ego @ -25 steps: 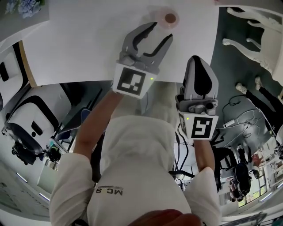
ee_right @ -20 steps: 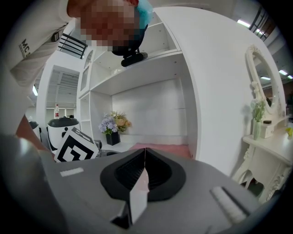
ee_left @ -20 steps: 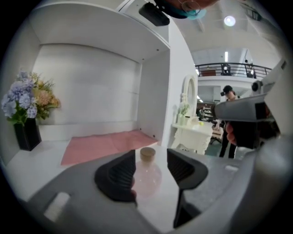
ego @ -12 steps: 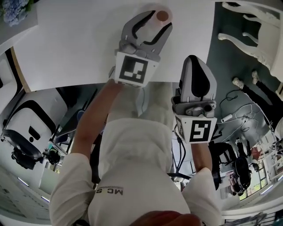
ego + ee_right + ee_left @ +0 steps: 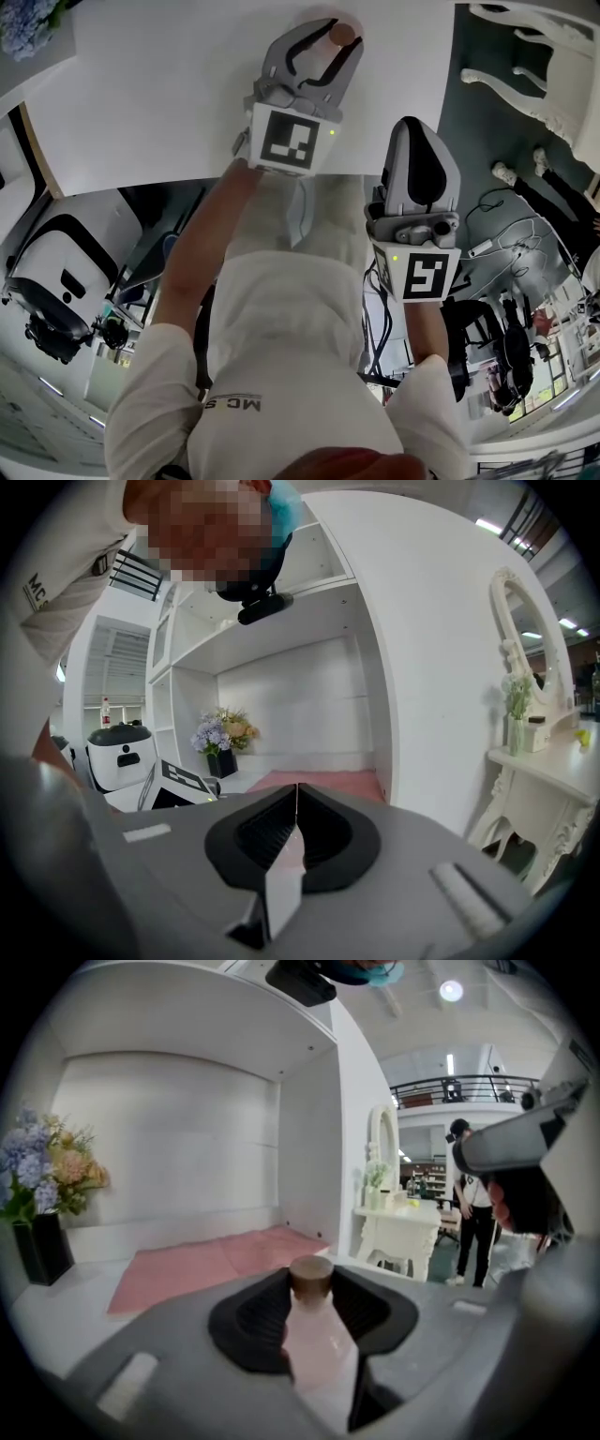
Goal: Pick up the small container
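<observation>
Between the jaws of our left gripper (image 5: 337,39), which have just been closing, the small container (image 5: 314,1344) stands pinched on the white table (image 5: 169,94); our right gripper (image 5: 414,131) hangs nearer us, jaws pressed together.

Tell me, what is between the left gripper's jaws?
The container: the left gripper has just been closing its jaws on it, as the left gripper view shows.
</observation>
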The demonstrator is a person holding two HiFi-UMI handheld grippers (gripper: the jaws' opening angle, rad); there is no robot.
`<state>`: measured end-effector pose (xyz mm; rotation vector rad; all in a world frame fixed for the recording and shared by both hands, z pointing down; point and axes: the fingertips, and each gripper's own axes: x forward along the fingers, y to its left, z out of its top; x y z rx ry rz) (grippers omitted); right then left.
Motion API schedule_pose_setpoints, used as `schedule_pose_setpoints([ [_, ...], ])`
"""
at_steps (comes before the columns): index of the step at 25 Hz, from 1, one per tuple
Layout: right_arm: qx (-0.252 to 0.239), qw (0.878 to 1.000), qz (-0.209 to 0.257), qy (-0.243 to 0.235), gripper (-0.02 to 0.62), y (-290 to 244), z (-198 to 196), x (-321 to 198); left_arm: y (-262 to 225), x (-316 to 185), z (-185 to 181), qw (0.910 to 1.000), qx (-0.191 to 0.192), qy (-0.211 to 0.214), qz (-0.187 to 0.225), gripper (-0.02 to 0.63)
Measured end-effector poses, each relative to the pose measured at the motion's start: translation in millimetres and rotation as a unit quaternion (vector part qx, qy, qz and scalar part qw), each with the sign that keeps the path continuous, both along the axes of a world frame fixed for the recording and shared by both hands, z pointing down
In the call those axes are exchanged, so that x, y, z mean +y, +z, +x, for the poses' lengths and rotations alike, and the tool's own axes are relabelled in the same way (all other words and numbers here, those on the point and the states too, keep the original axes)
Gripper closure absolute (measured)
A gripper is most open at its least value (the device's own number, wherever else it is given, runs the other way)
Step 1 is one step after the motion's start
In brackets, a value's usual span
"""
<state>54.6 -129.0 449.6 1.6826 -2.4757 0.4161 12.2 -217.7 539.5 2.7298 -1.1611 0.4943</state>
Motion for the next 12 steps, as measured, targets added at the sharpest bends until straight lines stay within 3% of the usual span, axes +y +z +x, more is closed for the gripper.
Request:
schedule_pose_setpoints([
  [12, 0.003, 1.000, 0.000, 0.027, 0.604, 5.2, 20.6, 6.1, -8.6, 9.0, -2.5, 0.9998, 0.019, -0.008, -0.006, 0.471],
])
